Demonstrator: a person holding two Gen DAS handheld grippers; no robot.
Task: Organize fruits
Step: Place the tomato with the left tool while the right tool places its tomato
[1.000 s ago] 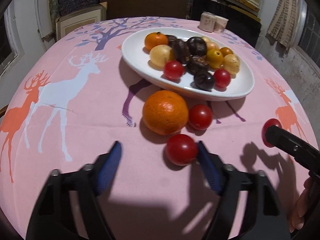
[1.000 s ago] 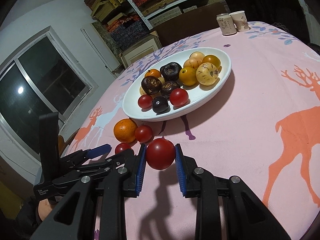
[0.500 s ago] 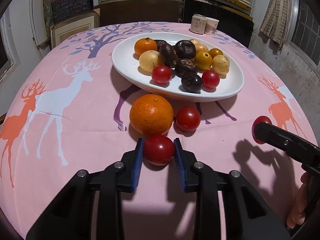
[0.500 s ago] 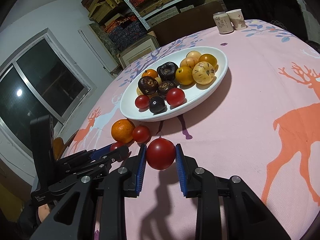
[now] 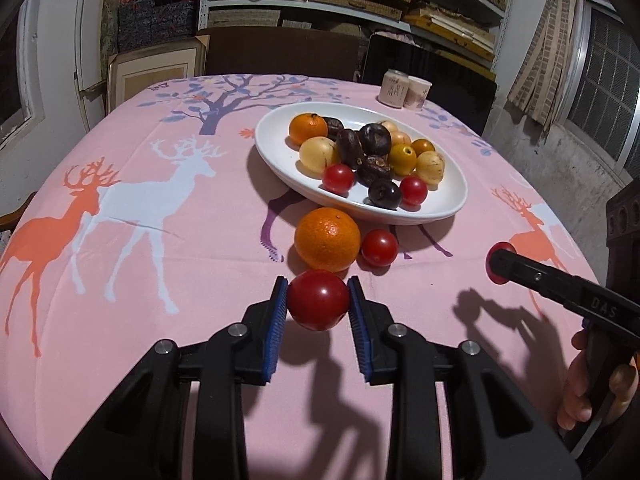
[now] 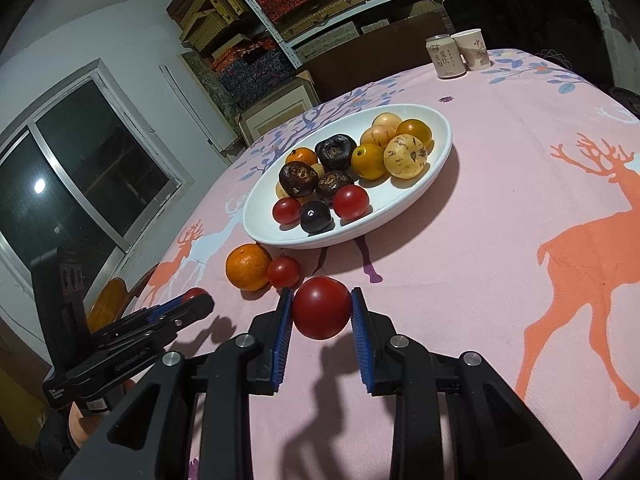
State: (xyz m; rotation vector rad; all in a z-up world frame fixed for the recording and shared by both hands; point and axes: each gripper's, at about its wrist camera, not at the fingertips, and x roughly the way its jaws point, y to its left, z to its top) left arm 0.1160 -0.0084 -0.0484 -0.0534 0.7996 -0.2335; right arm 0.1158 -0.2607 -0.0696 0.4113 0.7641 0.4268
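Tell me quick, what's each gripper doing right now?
Left gripper: closed on a red tomato.
Right gripper: closed on another red tomato.

Bright overhead light, hard dark shadows, sharp focus, fisheye-bent vignetted edges.

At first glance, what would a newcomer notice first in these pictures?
Each gripper's blue jaws clamp a red tomato: left tomato, right tomato. Behind them a white oval plate is heaped with mixed fruit, and an orange lies on the pink deer tablecloth before it.
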